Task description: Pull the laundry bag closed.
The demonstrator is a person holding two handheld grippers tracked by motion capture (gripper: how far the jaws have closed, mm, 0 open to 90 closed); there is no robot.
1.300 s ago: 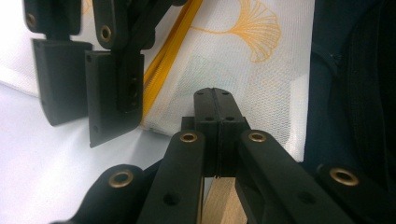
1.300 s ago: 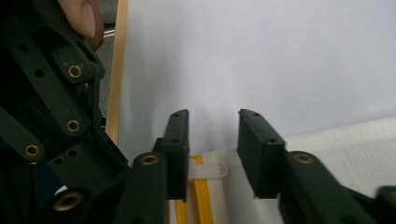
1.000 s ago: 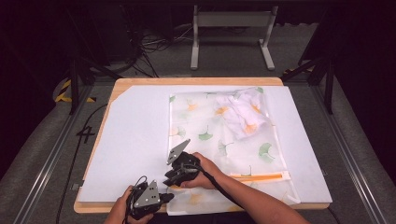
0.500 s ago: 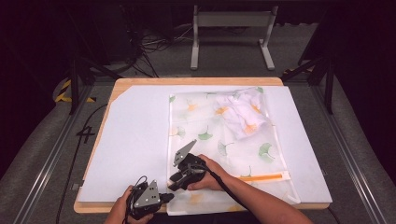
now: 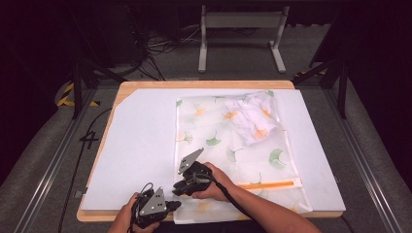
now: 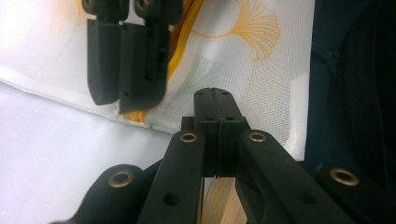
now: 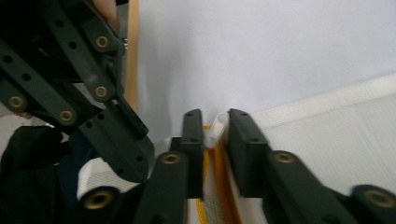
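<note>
Mesh laundry bag (image 5: 233, 141) is lying limp at table (image 5: 131, 87) centre; left gripper (image 6: 215, 100) is clamping its 6 o'clock corner, right gripper (image 7: 212, 128) has been closing around the zipper pull (image 7: 217, 128). Soft, light; grab edges.

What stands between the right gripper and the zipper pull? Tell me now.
Nothing visible. The zipper pull already lies in the gap between the jaws of the right gripper, which have just been closing, at the bag's corner.
</note>
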